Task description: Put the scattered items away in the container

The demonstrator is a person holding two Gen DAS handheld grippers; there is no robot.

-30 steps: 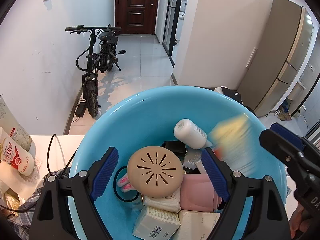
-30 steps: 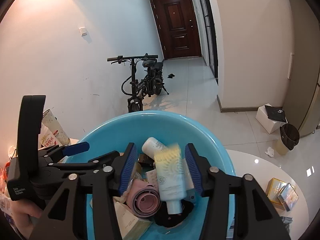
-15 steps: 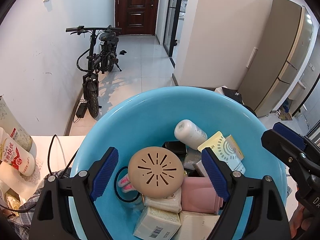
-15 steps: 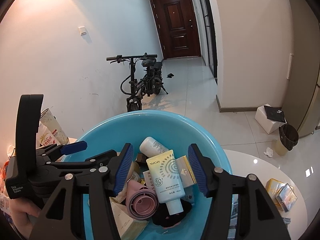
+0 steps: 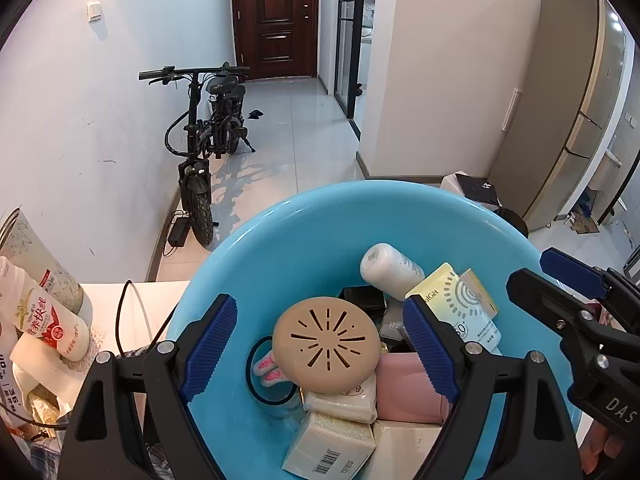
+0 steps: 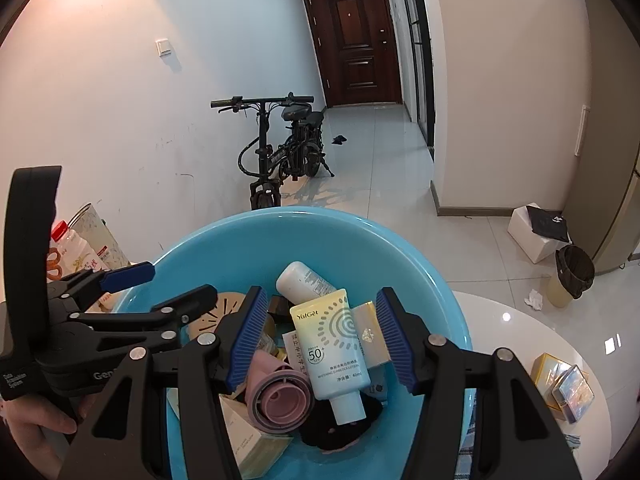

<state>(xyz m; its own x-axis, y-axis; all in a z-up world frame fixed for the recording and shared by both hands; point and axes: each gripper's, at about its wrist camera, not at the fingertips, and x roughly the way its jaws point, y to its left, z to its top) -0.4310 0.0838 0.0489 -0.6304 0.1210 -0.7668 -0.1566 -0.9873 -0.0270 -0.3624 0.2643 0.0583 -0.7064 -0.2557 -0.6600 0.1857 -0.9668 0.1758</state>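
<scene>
My left gripper (image 5: pixel 320 348) hangs open over the blue basin (image 5: pixel 280 248), framing the beige vented disc (image 5: pixel 326 344).

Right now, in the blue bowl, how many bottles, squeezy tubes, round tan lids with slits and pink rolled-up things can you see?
white bottle: 1
sunscreen tube: 1
tan round lid: 1
pink rolled case: 1
Total: 4
</scene>
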